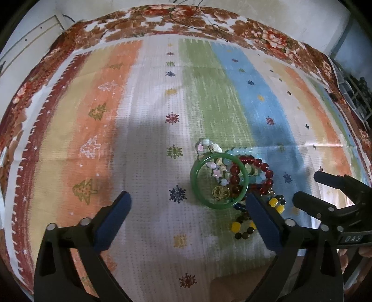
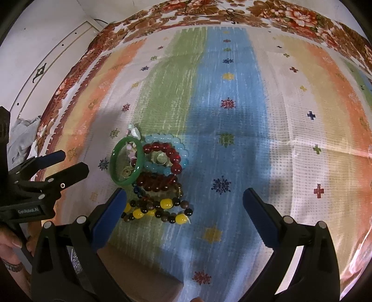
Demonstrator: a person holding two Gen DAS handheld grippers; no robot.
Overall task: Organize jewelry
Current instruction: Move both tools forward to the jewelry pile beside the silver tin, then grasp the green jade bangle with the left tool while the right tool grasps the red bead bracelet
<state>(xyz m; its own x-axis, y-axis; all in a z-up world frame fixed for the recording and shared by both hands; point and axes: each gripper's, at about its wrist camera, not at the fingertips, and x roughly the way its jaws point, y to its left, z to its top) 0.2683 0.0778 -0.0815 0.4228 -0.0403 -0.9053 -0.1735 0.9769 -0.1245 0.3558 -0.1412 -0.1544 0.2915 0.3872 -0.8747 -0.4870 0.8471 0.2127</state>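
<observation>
A heap of jewelry lies on the striped cloth [image 1: 148, 130]. A green bangle [image 1: 194, 185] [image 2: 114, 162] leans on the heap, with a gold ring [image 1: 220, 192] [image 2: 127, 172] inside it. Around it lie a red bead bracelet [image 1: 265, 173] [image 2: 162, 148], a pale blue bead bracelet [image 2: 167, 139], a pastel charm bracelet [image 1: 208, 145] and a yellow-and-dark bead strand [image 1: 241, 228] [image 2: 160, 209]. My left gripper [image 1: 189, 197] is open just before the bangle, holding nothing. My right gripper [image 2: 184, 195] is open, its left finger beside the yellow strand.
The striped cloth with snowflake prints lies over a floral brown cover [image 1: 162, 16] [image 2: 290, 14]. A white wall panel [image 2: 46, 53] stands at the left. A hand [image 2: 9, 241] grips the left tool at the lower left of the right wrist view.
</observation>
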